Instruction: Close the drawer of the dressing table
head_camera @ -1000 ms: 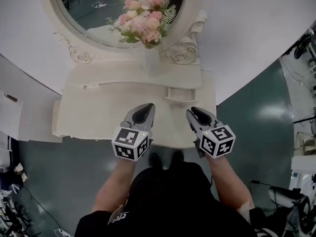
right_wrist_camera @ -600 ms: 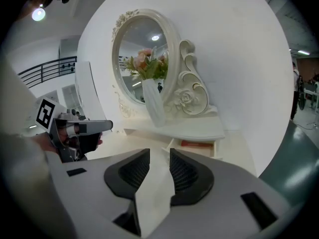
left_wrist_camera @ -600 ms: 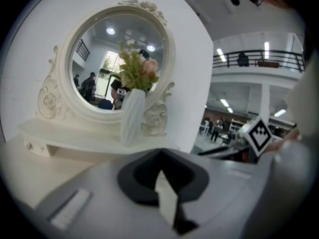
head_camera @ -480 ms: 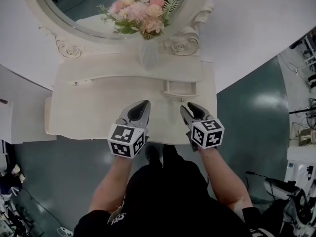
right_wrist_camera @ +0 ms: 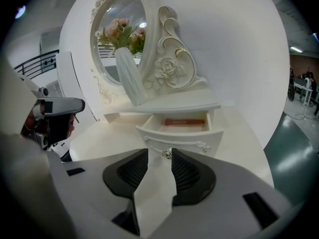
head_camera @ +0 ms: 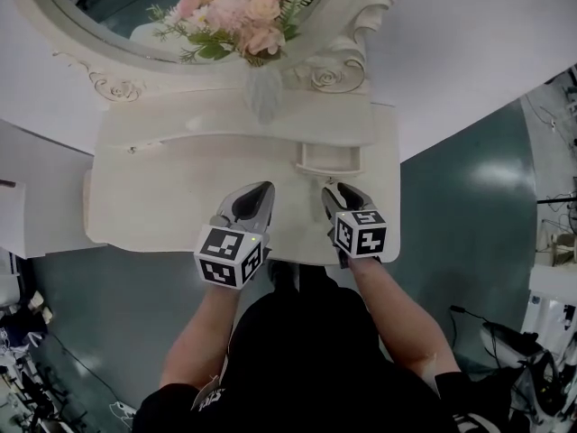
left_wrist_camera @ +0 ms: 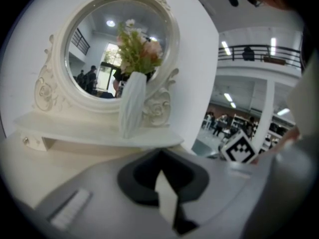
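My right claw (head_camera: 341,193) hangs in the lower middle of the head view, over the front edge of the dressing table's tabletop (head_camera: 153,201). Its jaws have just been opening, and they stand well apart with nothing pressed between them. In the right gripper view the drawer (right_wrist_camera: 175,133) sits just above the jaw tips, pulled out from under the shelf (right_wrist_camera: 174,105). A flat red thing (right_wrist_camera: 184,122) lies inside it. Its small metal knob (right_wrist_camera: 167,154) shows right in the gap at the tips, untouched as far as I can tell. My left claw (head_camera: 256,197) is just left of the right one, over the same tabletop, its jaws closed together at the tips and empty. A white vase (head_camera: 264,93) of pink flowers (head_camera: 236,12) stands before the oval mirror (head_camera: 117,3) at the top of the frame.
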`<state>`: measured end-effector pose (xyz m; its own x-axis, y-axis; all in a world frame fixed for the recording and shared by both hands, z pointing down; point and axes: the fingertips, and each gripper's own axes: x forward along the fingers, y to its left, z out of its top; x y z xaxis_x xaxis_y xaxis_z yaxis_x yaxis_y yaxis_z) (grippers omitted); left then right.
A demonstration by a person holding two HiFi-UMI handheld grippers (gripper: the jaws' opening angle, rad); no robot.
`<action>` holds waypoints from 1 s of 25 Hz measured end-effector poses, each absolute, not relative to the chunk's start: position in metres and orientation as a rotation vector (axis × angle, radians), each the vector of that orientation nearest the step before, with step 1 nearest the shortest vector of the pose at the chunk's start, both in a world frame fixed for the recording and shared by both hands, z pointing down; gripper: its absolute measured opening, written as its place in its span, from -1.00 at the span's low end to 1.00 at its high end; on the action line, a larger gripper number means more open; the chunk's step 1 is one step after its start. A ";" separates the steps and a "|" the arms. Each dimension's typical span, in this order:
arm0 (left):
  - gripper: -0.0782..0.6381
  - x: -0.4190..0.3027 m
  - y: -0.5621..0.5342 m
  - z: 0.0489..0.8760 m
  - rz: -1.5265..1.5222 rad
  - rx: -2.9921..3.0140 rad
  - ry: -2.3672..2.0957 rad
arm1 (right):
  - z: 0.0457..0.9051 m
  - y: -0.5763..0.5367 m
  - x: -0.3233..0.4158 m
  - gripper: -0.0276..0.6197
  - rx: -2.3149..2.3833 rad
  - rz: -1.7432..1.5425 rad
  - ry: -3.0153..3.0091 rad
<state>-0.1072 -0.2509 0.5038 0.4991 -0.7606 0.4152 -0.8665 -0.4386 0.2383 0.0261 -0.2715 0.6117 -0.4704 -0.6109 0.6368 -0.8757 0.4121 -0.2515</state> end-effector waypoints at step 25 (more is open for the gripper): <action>-0.77 -0.104 -0.272 0.519 0.359 2.273 -1.346 | 0.644 -0.292 0.024 -0.65 1.240 0.778 -2.148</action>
